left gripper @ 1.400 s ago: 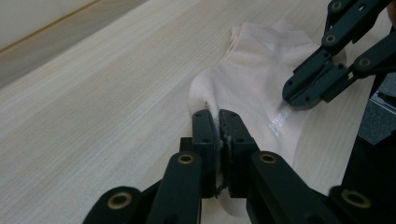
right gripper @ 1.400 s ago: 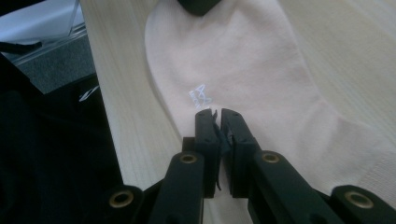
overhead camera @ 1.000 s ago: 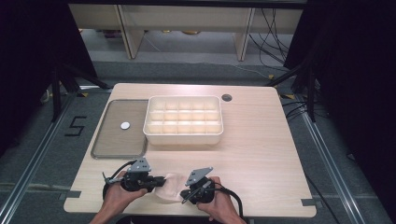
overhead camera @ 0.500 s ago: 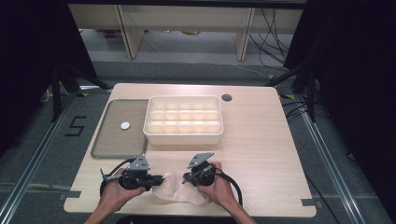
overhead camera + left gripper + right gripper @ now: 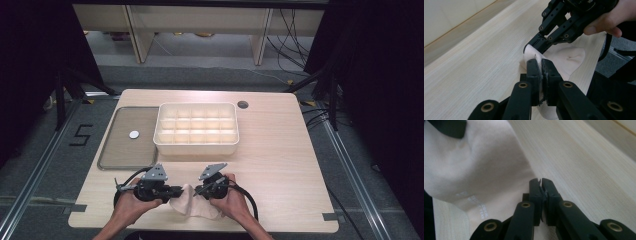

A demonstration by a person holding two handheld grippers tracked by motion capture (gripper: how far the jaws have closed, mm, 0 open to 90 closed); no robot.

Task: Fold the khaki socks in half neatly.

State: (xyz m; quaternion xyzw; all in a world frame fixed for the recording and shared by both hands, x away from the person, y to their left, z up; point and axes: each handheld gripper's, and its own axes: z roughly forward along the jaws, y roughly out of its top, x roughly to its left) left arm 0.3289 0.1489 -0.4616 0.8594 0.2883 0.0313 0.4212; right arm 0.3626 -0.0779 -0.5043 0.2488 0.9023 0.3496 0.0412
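**Two-gripper hold on a pale sock at the near table edge: slip risks and blind spots**

Table (image 5: pixel 280 165): the sock (image 5: pixel 192 204) lies at lower centre of the high view, close to the near edge. A sideways tug could, I judge, drag it off.

Compartment box (image 5: pixel 197 129) and flat tray (image 5: pixel 127 137) sit well apart, upper centre; no collision risk seen. A small white disc (image 5: pixel 134 134) rests in the tray; what it is I cannot tell.

Left gripper (image 5: pixel 541 65): jaws pressed together on a raised fold of the sock. The bite looks thin, so it may slip if pulled.

Right gripper (image 5: pixel 541 182): jaws pressed together at the sock's edge; cloth between the pads is hard to make out there. In the left gripper view it pinches the fold's far end.

Printed lettering (image 5: pixel 475 207) is too blurred to read. The sock's near end is hidden by the hands.
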